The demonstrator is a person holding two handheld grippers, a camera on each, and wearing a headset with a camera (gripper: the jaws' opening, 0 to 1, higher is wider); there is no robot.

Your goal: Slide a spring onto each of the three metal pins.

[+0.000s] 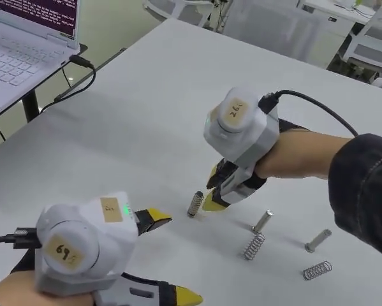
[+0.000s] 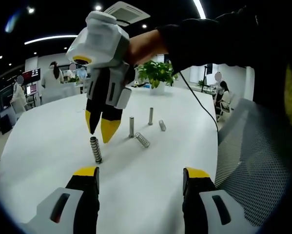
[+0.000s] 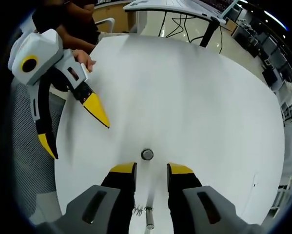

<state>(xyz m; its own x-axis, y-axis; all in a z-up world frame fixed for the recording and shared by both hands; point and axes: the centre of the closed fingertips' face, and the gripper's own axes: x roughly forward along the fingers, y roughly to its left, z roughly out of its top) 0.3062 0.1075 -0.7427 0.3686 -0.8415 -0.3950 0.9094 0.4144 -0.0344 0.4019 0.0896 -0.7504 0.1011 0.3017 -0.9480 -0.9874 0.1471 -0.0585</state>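
Smooth matt white on the table (image 1: 146, 95) – no gloss. Satin white plastic shells, yellow plastic tips on the left gripper (image 1: 181, 258), lower left, and right gripper (image 1: 210, 191), centre. Dull coiled steel wire for the springs (image 1: 254, 245); smooth silvery metal for the pins (image 1: 262, 220). Dark woven cloth on the sleeve (image 1: 363, 185), right edge.

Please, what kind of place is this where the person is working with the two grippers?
Most likely an open-plan office or a laboratory. It has a large white table, an open silver laptop with cables, a green potted plant, and white office chairs behind.
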